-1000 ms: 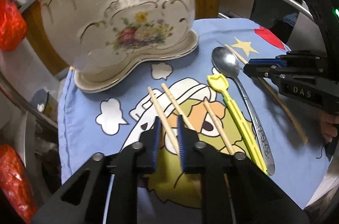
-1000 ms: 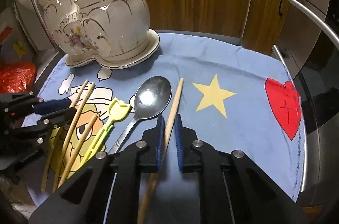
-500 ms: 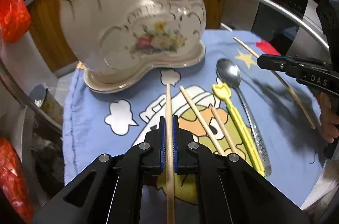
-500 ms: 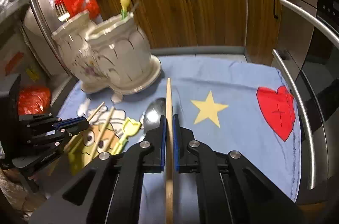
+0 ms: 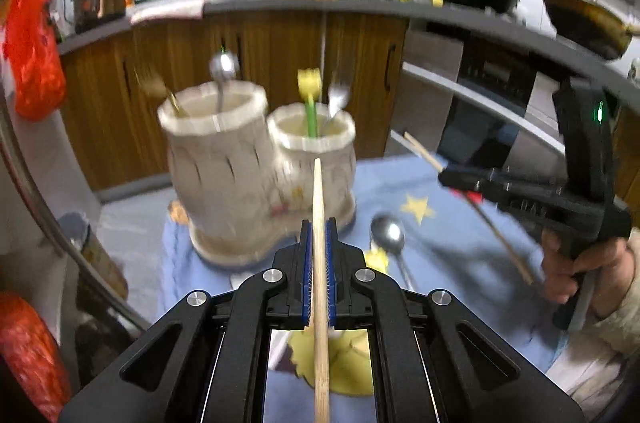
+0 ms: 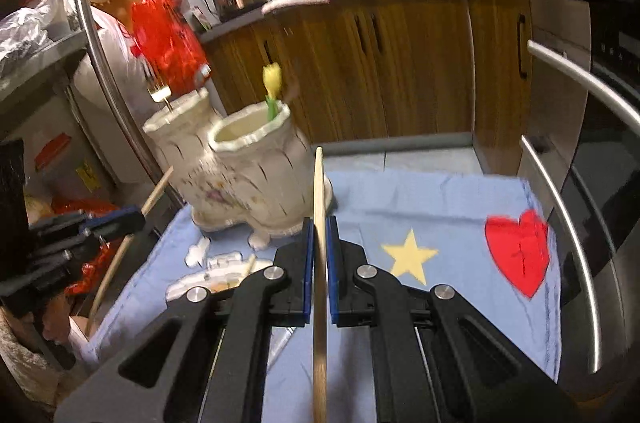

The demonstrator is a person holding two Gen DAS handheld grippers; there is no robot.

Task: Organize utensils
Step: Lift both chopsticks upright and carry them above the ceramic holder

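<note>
Wooden chopsticks, lying on the cloth (image 6: 460, 207) a second ago, are now lifted, one clamped in each gripper (left gripper (image 5: 318, 247), right gripper (image 6: 320, 247)), aimed at the ceramic holder (image 5: 256, 175), ready to drop in.

I log the two-pot holder (image 5: 256, 179) on the cloth (image 6: 432, 199) near its far left corner (utensils standing in both pots). A spoon (image 5: 390, 239) lies on the cloth to its right, nearer me.
</note>
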